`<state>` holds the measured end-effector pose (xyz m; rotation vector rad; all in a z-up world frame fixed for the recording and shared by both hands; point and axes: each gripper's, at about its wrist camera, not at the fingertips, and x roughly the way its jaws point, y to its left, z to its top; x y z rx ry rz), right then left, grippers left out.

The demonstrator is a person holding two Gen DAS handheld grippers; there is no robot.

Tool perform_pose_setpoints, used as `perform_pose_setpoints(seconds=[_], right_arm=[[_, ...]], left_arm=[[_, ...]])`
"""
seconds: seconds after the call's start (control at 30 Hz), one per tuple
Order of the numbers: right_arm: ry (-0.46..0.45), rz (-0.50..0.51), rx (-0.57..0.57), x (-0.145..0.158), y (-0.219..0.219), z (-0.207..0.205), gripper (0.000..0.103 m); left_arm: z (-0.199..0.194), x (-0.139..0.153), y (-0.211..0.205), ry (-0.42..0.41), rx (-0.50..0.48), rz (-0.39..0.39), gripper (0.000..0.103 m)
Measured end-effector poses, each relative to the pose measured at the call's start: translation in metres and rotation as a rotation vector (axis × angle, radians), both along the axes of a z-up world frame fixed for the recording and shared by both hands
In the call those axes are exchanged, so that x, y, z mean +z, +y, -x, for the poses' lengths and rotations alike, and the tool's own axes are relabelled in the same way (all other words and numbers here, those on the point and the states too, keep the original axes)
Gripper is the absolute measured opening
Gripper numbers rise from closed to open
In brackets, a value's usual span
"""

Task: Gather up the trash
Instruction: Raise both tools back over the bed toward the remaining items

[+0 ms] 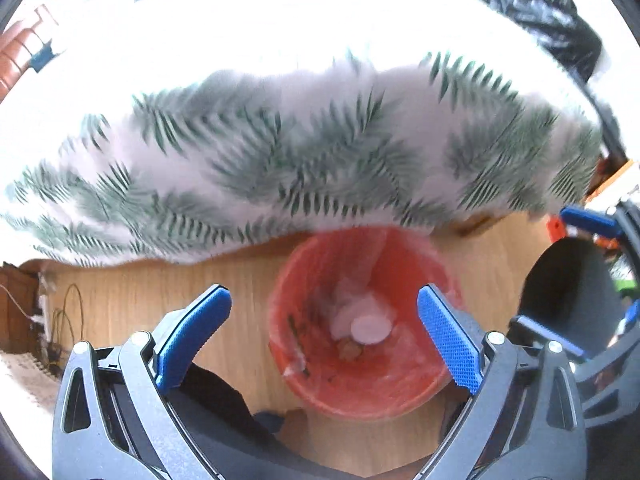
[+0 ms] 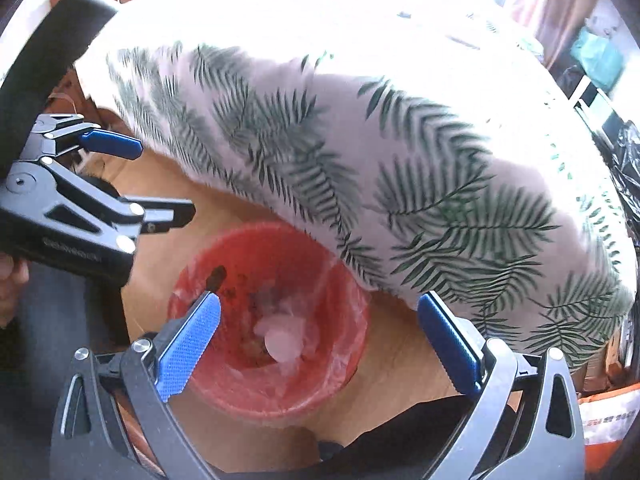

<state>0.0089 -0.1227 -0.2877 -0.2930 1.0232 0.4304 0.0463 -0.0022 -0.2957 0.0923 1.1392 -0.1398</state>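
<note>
While upright, red bin [image 1: 362, 376] opens toward both cameras.

No legible text found. Embossed lettering on the left gripper [image 2: 166, 184] body and red print on an orange-white package [image 2: 608, 420] beside the red bin [image 2: 344, 360] are unreadable.

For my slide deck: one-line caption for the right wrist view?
Open right gripper above red bin holding white trash, beside fern-print cloth.
</note>
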Motion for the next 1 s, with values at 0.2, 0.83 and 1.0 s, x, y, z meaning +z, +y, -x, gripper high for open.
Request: perform_pose_setpoints(seconds=[0.2,0.83,1.0], right_arm=[[-0.104,-0.027,-0.054,0.048,-0.023,-0.008,0.098],[-0.236,-0.028,-0.155,0.099,-0.040,-0.213,0.098],[-0.224,-0.034,-0.164,0.086,-0.039,-0.261,0.098]], left_arm=[[-0.012,0.060,-0.001,-0.142,-0.006,-0.006,0.097],[-0.239,0.096,0.005,-0.271,0.052,-0.010,0.097],[-0.310,0.080,0.006,-0.281,0.108,0.029,0.097]])
